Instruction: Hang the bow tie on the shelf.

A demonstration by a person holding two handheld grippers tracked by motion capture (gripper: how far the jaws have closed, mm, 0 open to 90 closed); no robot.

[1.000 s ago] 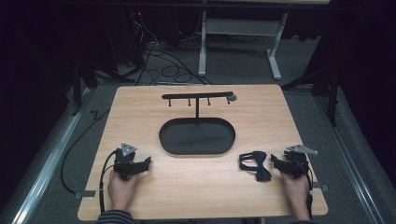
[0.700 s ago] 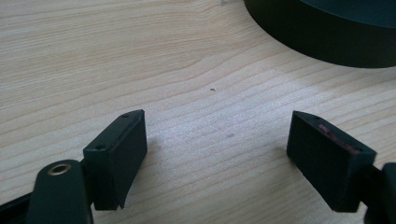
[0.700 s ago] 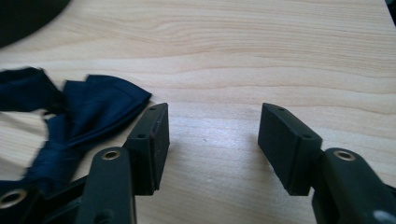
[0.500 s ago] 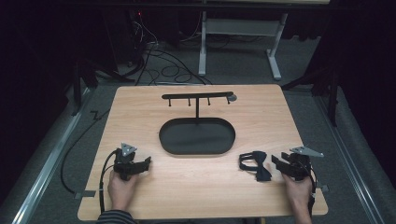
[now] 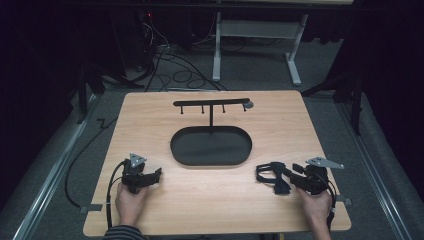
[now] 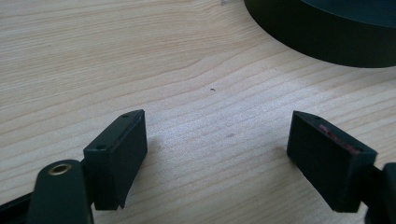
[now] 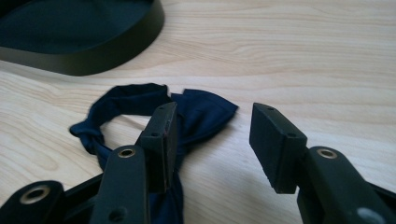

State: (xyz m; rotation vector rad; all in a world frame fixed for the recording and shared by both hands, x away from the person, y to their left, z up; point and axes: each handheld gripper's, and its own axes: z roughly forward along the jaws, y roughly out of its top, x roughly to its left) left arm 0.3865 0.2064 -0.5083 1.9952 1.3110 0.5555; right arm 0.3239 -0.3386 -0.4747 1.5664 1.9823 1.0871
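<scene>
Bow tie [image 7: 187, 116], dark navy: flat on wooden table [image 5: 200, 210], partly under right gripper [image 7: 212, 140], jaws apart, nothing held. Left gripper [image 6: 215, 154]: jaws wide, over bare wood.

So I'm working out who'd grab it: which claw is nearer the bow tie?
Right. The right claw is right at the bow tie, one jaw over it. The left claw sits across the table, beyond the tray.

1 wooden table [image 5: 200, 200]. 1 black oval tray [image 5: 211, 146] with 1 T-shaped hanger stand [image 5: 211, 104], 4 pegs under its bar. 1 dark blue bow tie [image 5: 271, 176]. 2 grippers: left gripper [image 5: 156, 175], right gripper [image 5: 295, 174]. 2 hands.
</scene>
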